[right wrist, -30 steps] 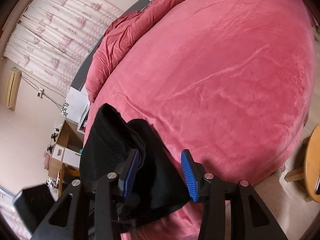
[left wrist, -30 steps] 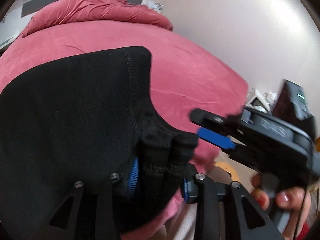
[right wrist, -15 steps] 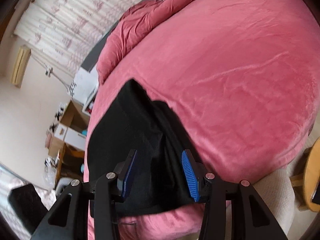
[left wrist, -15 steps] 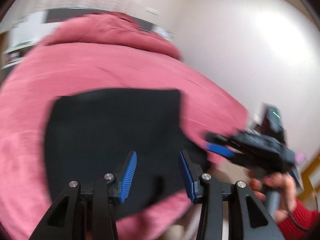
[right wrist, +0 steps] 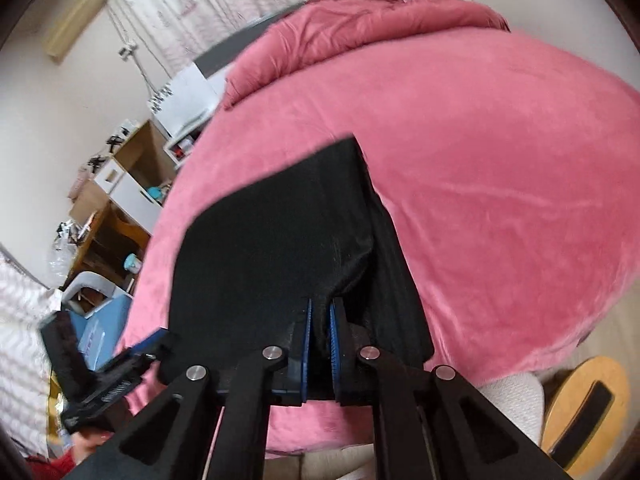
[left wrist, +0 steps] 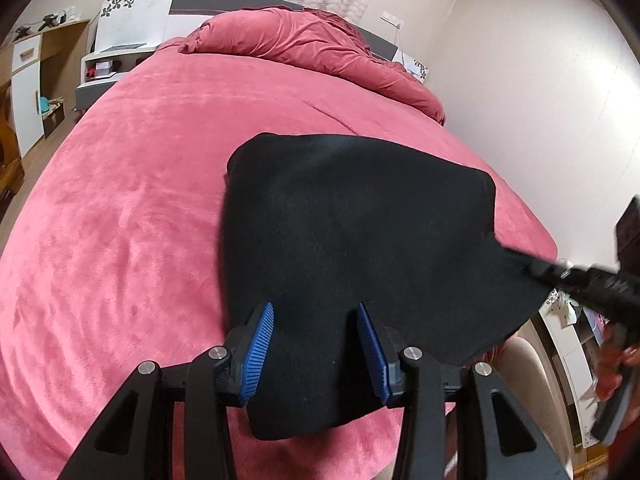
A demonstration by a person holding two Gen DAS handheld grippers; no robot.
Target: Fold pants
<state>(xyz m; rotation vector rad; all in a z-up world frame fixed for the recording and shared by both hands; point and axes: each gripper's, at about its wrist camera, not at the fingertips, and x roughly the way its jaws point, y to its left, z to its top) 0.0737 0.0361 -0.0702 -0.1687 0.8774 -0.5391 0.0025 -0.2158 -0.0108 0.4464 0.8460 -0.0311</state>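
Pants (left wrist: 352, 240), black and already doubled into a broad slab, lie on the near part of a pink bed (left wrist: 120, 200) in the left wrist view. Their longer axis runs from the near edge of the bed away toward the heaped pink duvet (left wrist: 312, 44) at the headboard, with a rounded far corner on the left and a stitched edge on the right. The near end droops over the edge of the mattress. The left gripper (left wrist: 316, 344) hovers level just above that near end, its blue-padded jaws spread wide with cloth showing between them but not pinched. At the right edge, the right gripper (left wrist: 576, 276) reaches in sideways to the near right corner of the fabric, which is pulled out to a point there.

From the right wrist view, the pants (right wrist: 280, 248) stretch away as a tapering dark panel toward the duvet (right wrist: 372, 28), a thick layered fold running along their right side. The right gripper (right wrist: 320, 328) has its jaws nearly together, clamped on a bunched ridge of the cloth at the near edge. The left gripper (right wrist: 160, 340) enters low on the left, beside the fabric's near left corner.
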